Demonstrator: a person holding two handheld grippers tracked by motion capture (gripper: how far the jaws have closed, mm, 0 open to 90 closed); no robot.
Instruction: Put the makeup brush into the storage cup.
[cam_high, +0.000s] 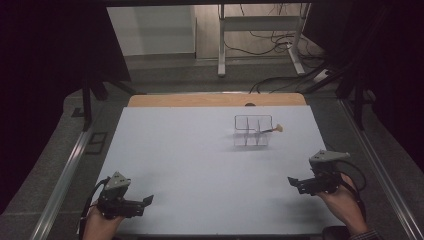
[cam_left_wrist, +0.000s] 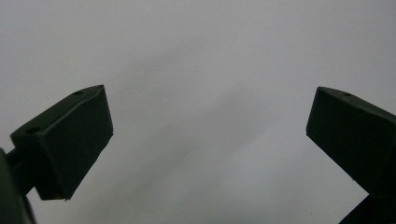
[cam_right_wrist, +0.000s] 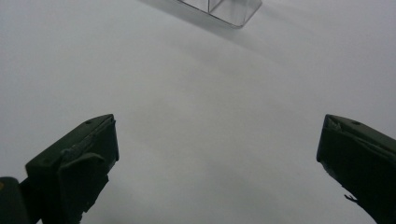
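Clear plastic organizer (cam_high: 253, 131) sits at about 1 o'clock on the white table (cam_high: 190, 160), with a small brush (cam_high: 272, 129) leaning out of its right side, tip past the rim. Right gripper (cam_high: 291, 181) at 4 o'clock and left gripper (cam_high: 148, 201) at 7 o'clock, both spread wide, holding nothing, well apart from the organizer. Likely best move: bring the right one in from the brush side, pinch the handle mid-shaft, and avoid nudging the light organizer.

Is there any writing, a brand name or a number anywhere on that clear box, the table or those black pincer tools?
None can be read. The clear divided box, the brush-like thing resting in it, the white table, the left gripper and the right gripper show no lettering. A dark mark beside the table's left edge is too blurred to tell.
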